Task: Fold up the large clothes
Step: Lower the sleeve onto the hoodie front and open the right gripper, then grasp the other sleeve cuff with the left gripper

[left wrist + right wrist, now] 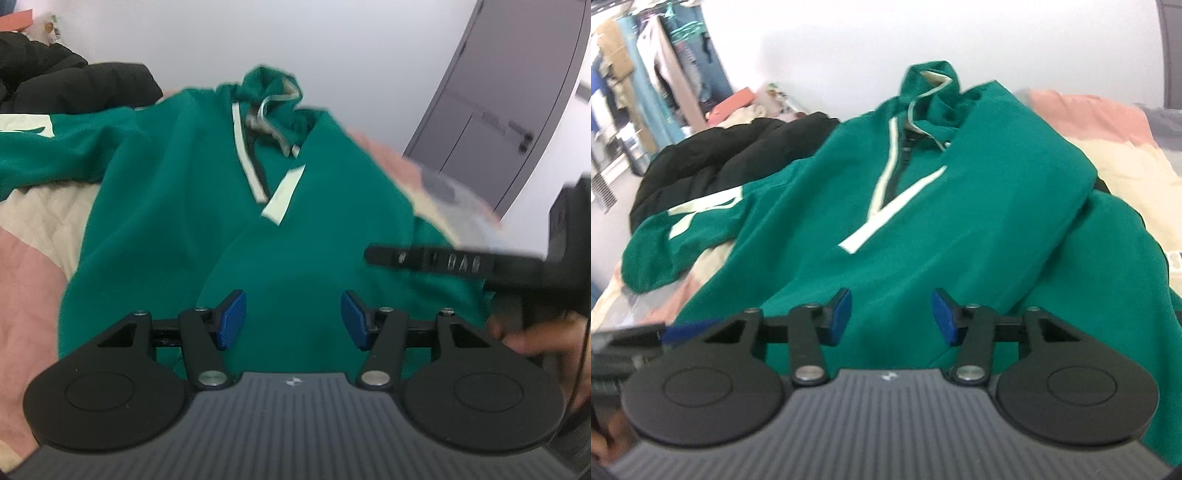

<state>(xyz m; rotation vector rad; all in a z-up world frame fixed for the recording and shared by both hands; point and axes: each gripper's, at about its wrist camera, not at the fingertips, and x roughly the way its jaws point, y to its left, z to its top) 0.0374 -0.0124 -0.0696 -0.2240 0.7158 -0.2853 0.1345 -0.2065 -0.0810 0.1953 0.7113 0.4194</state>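
A green hooded top (960, 221) lies spread across the middle of the bed (29, 280), hood toward the far edge by the wall, one sleeve reaching out to the left beside a black puffer jacket (713, 158). The left gripper (293, 319) and the right gripper (891, 317) hover over its near hem (both with fingers released, nothing between the blue pads).

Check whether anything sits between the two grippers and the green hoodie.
Nothing visible does. The left gripper and right gripper are both open right over the green hoodie, with only its fabric between their fingers.
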